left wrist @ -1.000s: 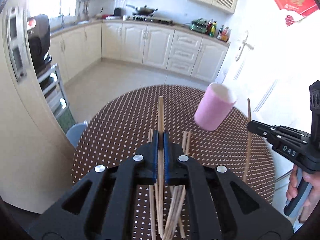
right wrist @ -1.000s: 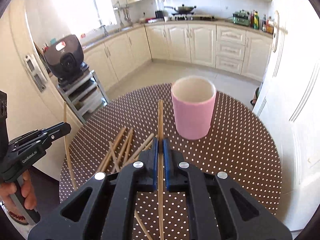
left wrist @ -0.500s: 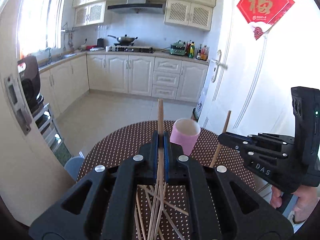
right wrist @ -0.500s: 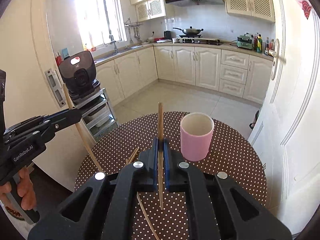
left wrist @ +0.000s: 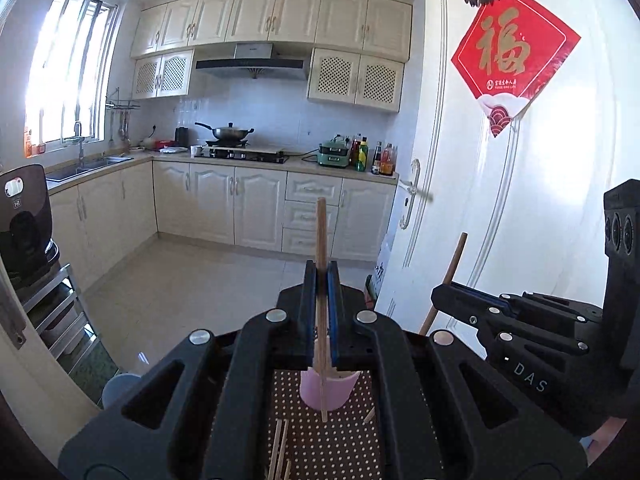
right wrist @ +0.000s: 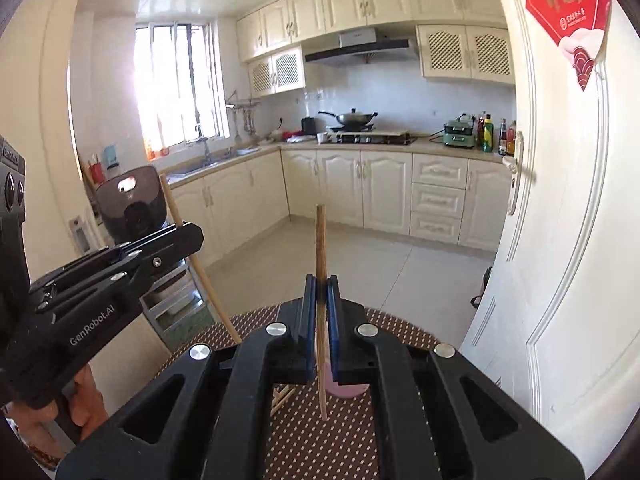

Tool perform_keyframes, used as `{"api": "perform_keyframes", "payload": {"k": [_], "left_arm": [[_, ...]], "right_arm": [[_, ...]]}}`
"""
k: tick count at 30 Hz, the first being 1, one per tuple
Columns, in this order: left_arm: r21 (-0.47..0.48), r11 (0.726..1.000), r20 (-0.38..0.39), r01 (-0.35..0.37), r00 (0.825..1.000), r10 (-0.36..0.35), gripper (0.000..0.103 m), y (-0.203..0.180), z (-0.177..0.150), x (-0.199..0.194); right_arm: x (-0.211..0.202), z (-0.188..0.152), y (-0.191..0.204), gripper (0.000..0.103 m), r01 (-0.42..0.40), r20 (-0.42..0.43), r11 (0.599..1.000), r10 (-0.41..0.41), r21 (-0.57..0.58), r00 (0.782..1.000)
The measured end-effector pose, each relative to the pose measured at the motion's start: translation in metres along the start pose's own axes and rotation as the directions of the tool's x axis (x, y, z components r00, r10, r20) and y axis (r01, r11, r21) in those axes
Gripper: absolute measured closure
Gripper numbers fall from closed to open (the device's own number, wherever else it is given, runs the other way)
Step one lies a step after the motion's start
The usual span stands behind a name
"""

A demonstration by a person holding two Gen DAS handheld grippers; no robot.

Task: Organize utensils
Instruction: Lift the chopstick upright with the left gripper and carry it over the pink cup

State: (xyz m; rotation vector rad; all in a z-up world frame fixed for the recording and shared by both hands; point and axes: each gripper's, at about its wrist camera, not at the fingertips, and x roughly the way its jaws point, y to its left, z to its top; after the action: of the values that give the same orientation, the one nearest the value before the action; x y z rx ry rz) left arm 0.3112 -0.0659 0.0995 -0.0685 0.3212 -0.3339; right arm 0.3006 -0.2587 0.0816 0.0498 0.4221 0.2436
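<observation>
Two grippers: left gripper (left wrist: 321,280) clamped on chopstick (left wrist: 321,236); right gripper (right wrist: 321,292) clamped on another chopstick (right wrist: 320,240)
Surface: dotted brown table (right wrist: 304,440), kitchen behind
Pink cup (left wrist: 340,394): 6 o'clock, mostly hidden behind fingers
Loose chopsticks (left wrist: 279,446): cut off at 7 o'clock

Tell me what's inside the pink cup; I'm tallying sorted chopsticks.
Cannot tell: both views show only the pink cup partly, its opening covered by gripper fingers. The left gripper and right gripper each clamp one chopstick above the table.
</observation>
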Motion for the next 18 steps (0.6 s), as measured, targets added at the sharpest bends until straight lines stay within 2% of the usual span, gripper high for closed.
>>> {"api": "perform_keyframes", "payload": {"k": [3, 11, 18], "left_arm": [[-0.008, 1.0, 0.036, 0.001, 0.999, -0.001, 0.098, -0.004, 0.007, 0.015], [-0.051, 0.999, 0.049, -0.017, 0.999, 0.019, 0.098, -0.002, 0.002, 0.065], [-0.033, 0.999, 0.004, -0.018, 1.0, 0.018, 0.098, 0.0, -0.027, 0.097]], "right_arm": [[0.006, 0.006, -0.011, 0.099, 0.017, 0.031, 1.0, -0.018, 0.022, 0.999], [0.021, 0.016, -0.034, 0.099, 0.025, 0.12, 0.997, -0.034, 0.078, 0.992], [0.046, 0.006, -0.038, 0.099, 0.013, 0.091, 0.997, -0.02, 0.078, 0.996]]}}
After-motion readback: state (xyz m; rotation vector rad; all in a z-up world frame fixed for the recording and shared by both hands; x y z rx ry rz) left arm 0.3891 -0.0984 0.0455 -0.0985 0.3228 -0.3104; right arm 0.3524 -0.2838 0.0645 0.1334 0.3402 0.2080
